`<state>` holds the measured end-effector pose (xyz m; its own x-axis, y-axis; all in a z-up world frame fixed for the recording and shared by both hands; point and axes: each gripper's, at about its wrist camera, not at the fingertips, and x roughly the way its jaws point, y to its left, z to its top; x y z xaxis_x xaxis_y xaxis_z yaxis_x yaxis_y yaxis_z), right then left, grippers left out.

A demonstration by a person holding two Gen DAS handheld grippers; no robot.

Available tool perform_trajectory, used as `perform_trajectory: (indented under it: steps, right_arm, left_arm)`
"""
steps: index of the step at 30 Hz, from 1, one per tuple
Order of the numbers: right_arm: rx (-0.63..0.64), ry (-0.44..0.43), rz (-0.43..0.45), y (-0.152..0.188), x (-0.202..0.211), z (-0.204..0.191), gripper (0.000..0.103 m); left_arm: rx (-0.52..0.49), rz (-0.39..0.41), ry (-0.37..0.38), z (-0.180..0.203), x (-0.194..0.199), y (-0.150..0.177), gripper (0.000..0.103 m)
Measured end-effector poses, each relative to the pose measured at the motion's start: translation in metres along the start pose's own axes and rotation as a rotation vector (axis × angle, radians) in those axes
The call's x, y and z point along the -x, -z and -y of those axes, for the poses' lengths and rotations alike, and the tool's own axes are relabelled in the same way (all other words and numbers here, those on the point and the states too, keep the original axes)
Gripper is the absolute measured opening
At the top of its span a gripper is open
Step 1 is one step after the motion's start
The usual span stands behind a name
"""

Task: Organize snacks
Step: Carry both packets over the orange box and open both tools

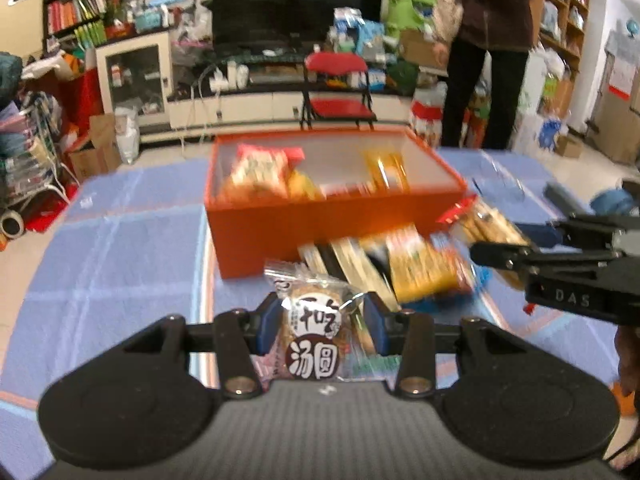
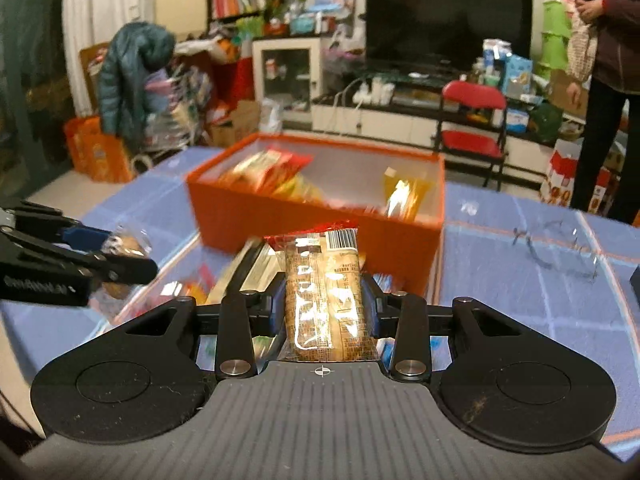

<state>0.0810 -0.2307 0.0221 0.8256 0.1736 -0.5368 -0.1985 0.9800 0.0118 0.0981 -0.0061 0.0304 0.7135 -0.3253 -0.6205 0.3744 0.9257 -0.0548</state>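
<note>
blue tablecloth (image 1: 120,248) holds orange box (image 1: 320,224), loose snacks (image 1: 400,264) before it; left gripper (image 1: 320,320) pinches cookie packet (image 1: 316,332), right gripper (image 2: 324,312) biscuit pack (image 2: 326,300)

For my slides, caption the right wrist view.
Right gripper clamps a snack packet before the orange box.

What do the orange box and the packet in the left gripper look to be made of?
Orange box: likely cardboard, matte, with straight thin walls and a pale lining. Round snack packet: glossy clear plastic film; glare, crinkled sealed edge, biscuit visible through it.
</note>
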Motion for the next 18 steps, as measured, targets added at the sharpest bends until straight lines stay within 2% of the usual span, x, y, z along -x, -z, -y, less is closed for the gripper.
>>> perform_trajectory:
  steps: [6,9,11,12,13,14,16,17,18]
  right_arm:
    - [-0.052,0.023,0.048,-0.066,-0.038,0.022,0.021]
    - [-0.060,0.046,0.056,-0.095,-0.069,0.029,0.021]
    - [-0.044,0.107,0.045,-0.107,-0.093,0.031,0.022]
    - [-0.053,0.137,0.022,-0.111,-0.102,0.035,0.028]
    - [-0.071,0.159,-0.010,-0.112,-0.107,0.039,0.040]
    - [-0.093,0.154,0.001,-0.112,-0.102,0.042,0.042]
    - [-0.097,0.121,0.092,-0.101,-0.072,0.046,0.055]
    - [-0.083,0.134,0.121,-0.092,-0.058,0.045,0.067]
    - [-0.072,0.155,0.144,-0.082,-0.045,0.043,0.071]
  left_arm:
    - [0.043,0.057,-0.011,-0.011,-0.034,-0.081,0.042]
    - [0.033,0.064,-0.031,0.000,-0.073,-0.116,0.042]
    - [0.013,0.064,-0.040,0.006,-0.104,-0.130,0.055]
    - [0.004,0.053,-0.069,0.008,-0.113,-0.133,0.059]
    - [0.002,0.046,-0.091,0.008,-0.114,-0.133,0.065]
    - [0.003,0.068,-0.086,0.007,-0.107,-0.130,0.074]
    - [-0.009,0.145,-0.068,0.003,-0.081,-0.118,0.082]
    - [-0.018,0.161,-0.085,0.001,-0.068,-0.109,0.094]
    - [-0.019,0.172,-0.113,-0.002,-0.055,-0.097,0.103]
